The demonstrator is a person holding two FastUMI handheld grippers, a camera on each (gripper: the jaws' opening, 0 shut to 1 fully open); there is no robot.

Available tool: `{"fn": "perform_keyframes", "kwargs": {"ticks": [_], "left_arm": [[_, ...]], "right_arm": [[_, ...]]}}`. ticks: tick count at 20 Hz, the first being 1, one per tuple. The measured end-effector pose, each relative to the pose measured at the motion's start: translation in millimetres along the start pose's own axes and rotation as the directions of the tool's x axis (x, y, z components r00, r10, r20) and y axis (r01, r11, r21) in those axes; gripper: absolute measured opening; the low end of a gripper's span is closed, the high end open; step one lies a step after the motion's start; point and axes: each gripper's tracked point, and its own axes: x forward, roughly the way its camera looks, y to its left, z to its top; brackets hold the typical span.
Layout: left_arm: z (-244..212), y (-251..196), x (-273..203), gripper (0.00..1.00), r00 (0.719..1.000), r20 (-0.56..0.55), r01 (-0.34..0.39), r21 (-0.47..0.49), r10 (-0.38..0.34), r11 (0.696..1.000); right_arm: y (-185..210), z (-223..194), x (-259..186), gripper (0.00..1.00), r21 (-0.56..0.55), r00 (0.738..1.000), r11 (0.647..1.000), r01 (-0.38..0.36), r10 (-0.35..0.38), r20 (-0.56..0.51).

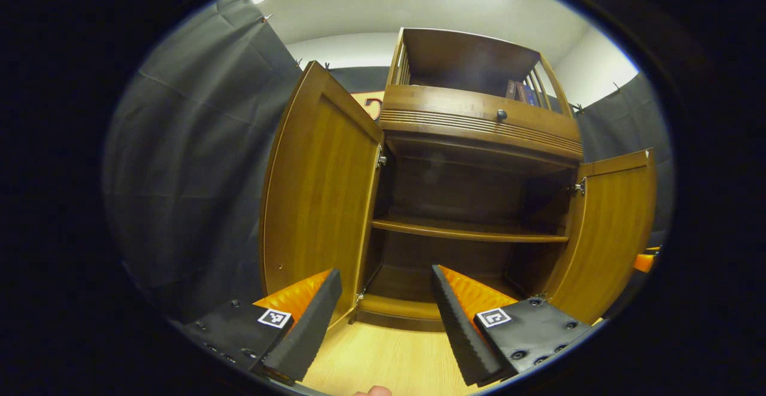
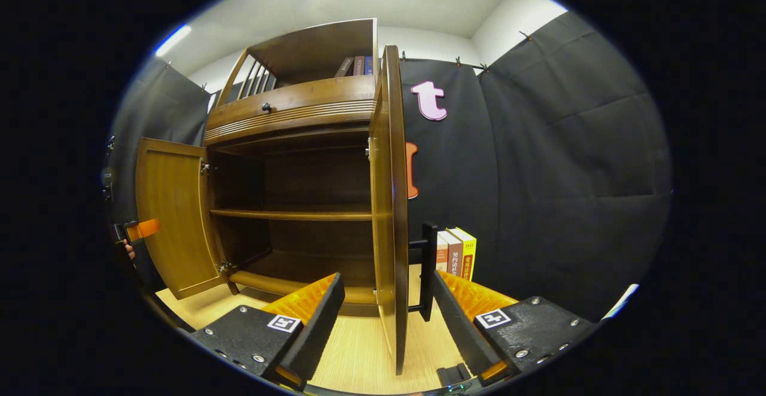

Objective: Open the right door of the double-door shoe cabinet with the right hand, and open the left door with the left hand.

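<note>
With both cabinet doors swung open, left gripper (image 1: 383, 300) jaws wide, empty; right gripper (image 2: 389, 306) jaws wide, straddling right door (image 2: 392, 204) edge at 12 o'clock, untouched.

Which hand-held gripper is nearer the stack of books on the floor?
Right. The right hand-held gripper straddles the open right door's edge, books just beyond; the left hand-held gripper faces the left door.

Both cabinet (image 1: 479, 139) doors swung wide, so front of cabinet is open w/ free reach inside. Shelf (image 1: 467, 230) splits interior. Right door (image 2: 392, 204) stands edge-on betw. right gripper (image 2: 386, 306) fingers; books (image 2: 455, 253) just right of cabinet.
</note>
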Motion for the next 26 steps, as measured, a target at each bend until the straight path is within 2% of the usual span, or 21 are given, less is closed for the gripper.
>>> {"fn": "perform_keyframes", "kwargs": {"ticks": [7,12,13,16,17,18,21,22,26], "left_arm": [[3.8,12.0,6.6,0.97,0.999,0.029,-0.040,0.010,0.039,0.999],[27.1,8.8,14.1,0.97,0.996,0.072,-0.044,0.021,0.043,0.999],[29.6,8.1,15.7,0.97,0.996,0.079,-0.045,0.026,0.043,0.999],[30.9,4.1,17.2,0.98,0.996,0.085,-0.038,0.051,0.034,0.998],[31.3,2.8,16.2,0.97,0.996,0.088,-0.035,0.059,0.030,0.998],[30.7,0.6,16.5,0.97,0.996,0.086,-0.027,0.057,0.022,0.998],[27.2,-4.4,16.4,0.97,0.997,0.074,-0.008,0.048,0.005,0.999],[27.0,-5.5,16.0,0.97,0.997,0.074,-0.007,0.050,0.003,0.999],[17.2,-7.4,14.4,0.98,0.999,0.050,-0.001,0.043,-0.001,0.999]], "right_arm": [[-0.6,3.4,6.2,0.91,0.031,1.000,0.999,-0.013,0.013,0.018],[-11.7,6.2,10.3,0.91,0.001,1.000,1.000,0.013,-0.013,0.022],[-13.1,7.5,11.6,0.98,-0.019,0.999,1.000,0.017,-0.016,0.030],[-6.6,14.3,12.7,0.97,-0.002,0.999,1.000,0.005,-0.005,0.045],[-5.4,14.7,13.2,0.91,0.005,0.999,1.000,0.001,-0.001,0.048],[-4.3,14.1,12.8,0.97,0.014,0.999,1.000,-0.004,0.003,0.046],[-3.7,11.9,13.7,0.97,0.031,0.999,1.000,-0.004,0.003,0.040],[-4.8,11.8,14.0,0.91,0.031,0.999,1.000,0.000,-0.001,0.039],[-5.3,4.9,12.2,0.91,0.010,1.000,1.000,0.019,-0.019,0.020]]}}
